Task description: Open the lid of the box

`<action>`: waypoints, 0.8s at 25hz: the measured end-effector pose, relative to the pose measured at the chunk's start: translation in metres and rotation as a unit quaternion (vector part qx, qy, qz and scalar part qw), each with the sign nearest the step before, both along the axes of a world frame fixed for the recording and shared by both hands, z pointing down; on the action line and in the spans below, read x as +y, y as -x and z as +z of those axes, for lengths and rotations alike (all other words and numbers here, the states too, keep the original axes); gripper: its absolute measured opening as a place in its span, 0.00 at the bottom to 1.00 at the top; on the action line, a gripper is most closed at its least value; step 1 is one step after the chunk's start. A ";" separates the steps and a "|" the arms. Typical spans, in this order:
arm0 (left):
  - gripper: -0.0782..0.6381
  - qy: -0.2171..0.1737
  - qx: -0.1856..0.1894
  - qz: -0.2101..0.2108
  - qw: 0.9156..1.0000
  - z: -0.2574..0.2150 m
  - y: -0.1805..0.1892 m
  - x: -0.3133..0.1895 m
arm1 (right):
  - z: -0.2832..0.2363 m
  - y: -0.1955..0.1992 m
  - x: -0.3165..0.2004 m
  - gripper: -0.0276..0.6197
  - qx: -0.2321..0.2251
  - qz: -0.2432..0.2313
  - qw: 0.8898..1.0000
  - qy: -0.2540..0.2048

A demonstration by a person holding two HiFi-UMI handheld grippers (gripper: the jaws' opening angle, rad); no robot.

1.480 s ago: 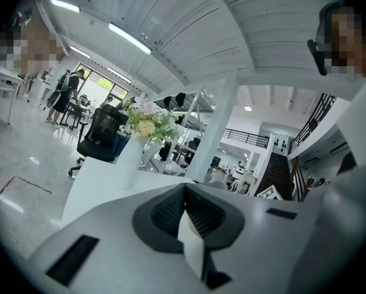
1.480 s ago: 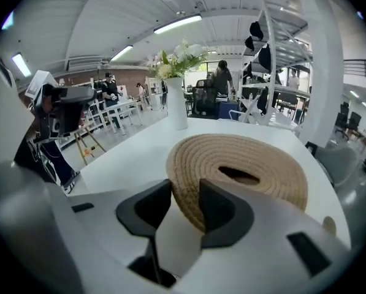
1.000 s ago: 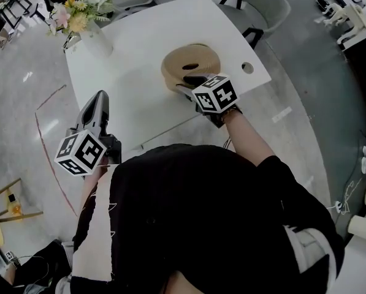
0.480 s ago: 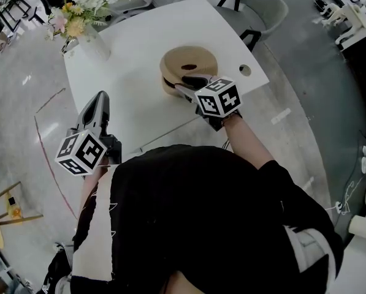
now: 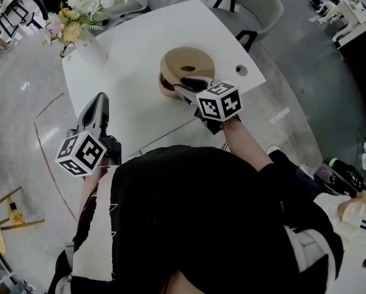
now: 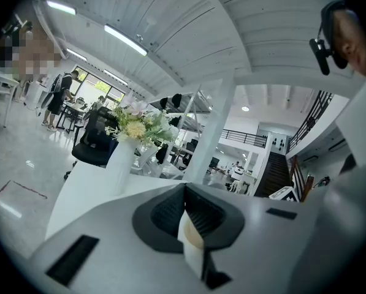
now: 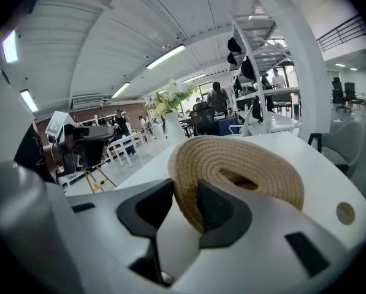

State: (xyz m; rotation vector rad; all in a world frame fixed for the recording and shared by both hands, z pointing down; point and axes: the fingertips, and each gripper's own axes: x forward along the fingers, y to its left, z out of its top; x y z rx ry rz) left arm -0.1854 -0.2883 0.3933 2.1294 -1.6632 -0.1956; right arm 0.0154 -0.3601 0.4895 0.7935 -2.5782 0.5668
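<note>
— At the right hand-held gripper [image 7: 184, 190], what's between the jaws?
— Rim of the woven lid [image 7: 250, 164], clamped; its near edge is lifted off the round box [image 5: 165, 90], mid-worktop [image 5: 133, 54].
— And the left hand-held gripper [image 6: 184, 192]?
— Jaws together, empty, by the worktop's near-left edge, well apart from the flower vase [image 5: 92, 49].
</note>
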 end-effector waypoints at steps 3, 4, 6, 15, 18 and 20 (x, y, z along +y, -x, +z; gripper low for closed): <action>0.12 0.000 0.001 0.003 1.000 0.000 -0.003 -0.001 | -0.004 -0.004 0.000 0.24 -0.009 0.009 1.000 -0.002; 0.12 0.000 0.001 0.004 1.000 0.000 -0.004 -0.001 | -0.005 -0.006 0.001 0.24 -0.011 0.011 1.000 -0.003; 0.12 0.001 0.002 0.006 1.000 0.001 -0.006 0.001 | -0.006 -0.010 0.002 0.23 -0.016 0.017 1.000 -0.004; 0.12 0.005 0.003 0.011 1.000 0.006 -0.012 0.000 | -0.018 -0.023 -0.003 0.18 -0.030 0.036 0.998 -0.029; 0.12 0.004 0.002 0.013 1.000 0.005 -0.013 0.000 | -0.023 -0.026 -0.004 0.18 -0.040 0.044 0.998 -0.032; 0.12 0.004 0.002 0.013 1.000 0.004 -0.015 0.000 | -0.026 -0.030 -0.006 0.18 -0.050 0.053 0.997 -0.032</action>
